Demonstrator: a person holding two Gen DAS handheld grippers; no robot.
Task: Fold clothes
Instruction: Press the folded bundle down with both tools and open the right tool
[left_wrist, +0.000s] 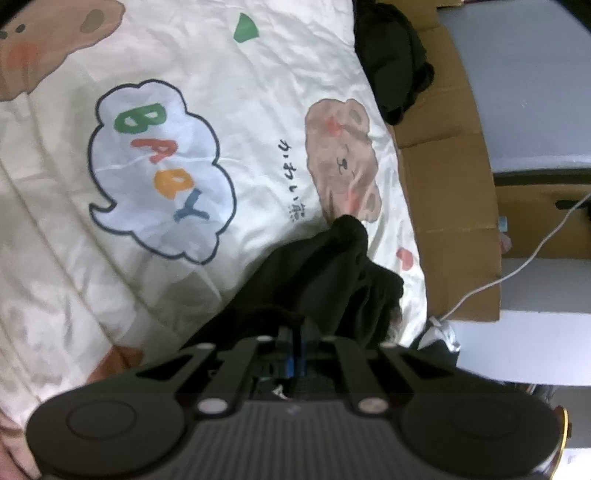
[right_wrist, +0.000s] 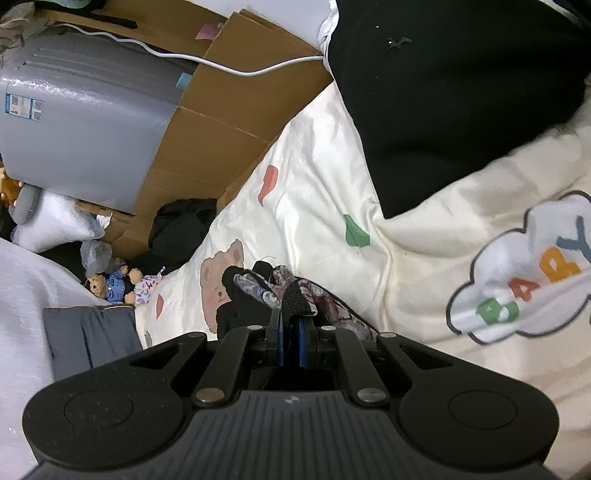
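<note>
Left wrist view shows my left gripper (left_wrist: 295, 332) clenched on a bunched black fabric garment (left_wrist: 325, 273), its folds heaped just ahead of the closed jaws and resting on the cream quilted bedspread printed with brown bears (left_wrist: 258, 92). From the right wrist view, my right gripper (right_wrist: 291, 325) is pinched on what looks like a black knitted edge with a grey-and-maroon patterned cloth (right_wrist: 280, 288) gathered behind it; whether this is the same garment's lining or a second piece I cannot tell, since the cloth is crumpled. I judge that I hold two points of the clothing so I can lower it onto the bed and spread it flat before folding. A larger flat black cloth (right_wrist: 443, 92) lies farther up the bedspread, well apart from my grip. The blue cloud print (left_wrist: 159, 170) spells "BABY" in green, red, orange and blue letters, and small dark handwritten-style characters (left_wrist: 290, 181) run beside one bear, too small to read surely. Flattened brown cardboard (left_wrist: 450, 184) lines the bed's edge.
</note>
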